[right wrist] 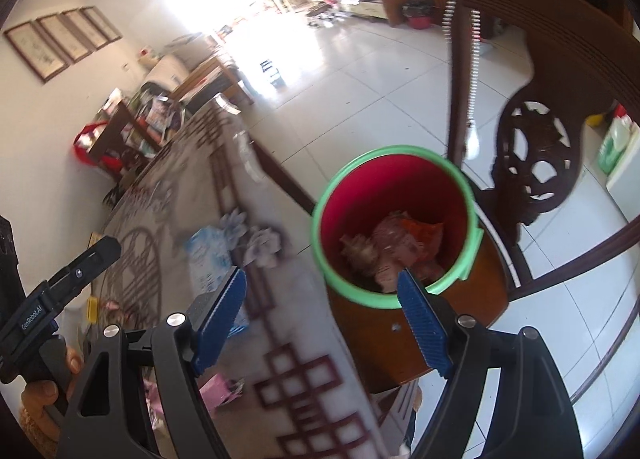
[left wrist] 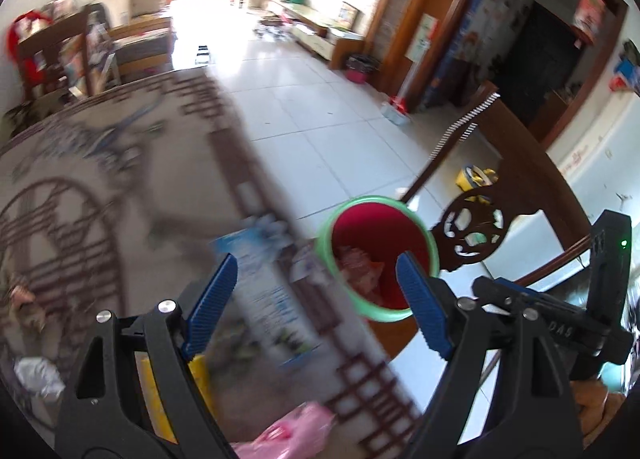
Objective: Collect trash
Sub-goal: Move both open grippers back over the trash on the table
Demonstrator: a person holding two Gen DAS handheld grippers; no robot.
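A red bin with a green rim [right wrist: 394, 219] stands on a wooden chair seat beside the table, with crumpled wrappers [right wrist: 396, 249] inside. It also shows in the left wrist view [left wrist: 378, 255]. My right gripper [right wrist: 320, 299] is open and empty, just before the bin's near rim. My left gripper [left wrist: 316, 299] is open and empty above the table edge, over a blue-white packet [left wrist: 260, 295]. A pink wrapper [left wrist: 294, 433], a yellow packet [left wrist: 198, 379] and crumpled tissue [right wrist: 262, 245] lie on the patterned tablecloth [left wrist: 100, 195].
A carved wooden chair back [right wrist: 536, 163] rises behind the bin. White crumpled paper [left wrist: 38, 377] lies at the table's left. A second chair with clutter [left wrist: 52, 55] stands at the table's far end. White tiled floor [left wrist: 312, 127] stretches beyond.
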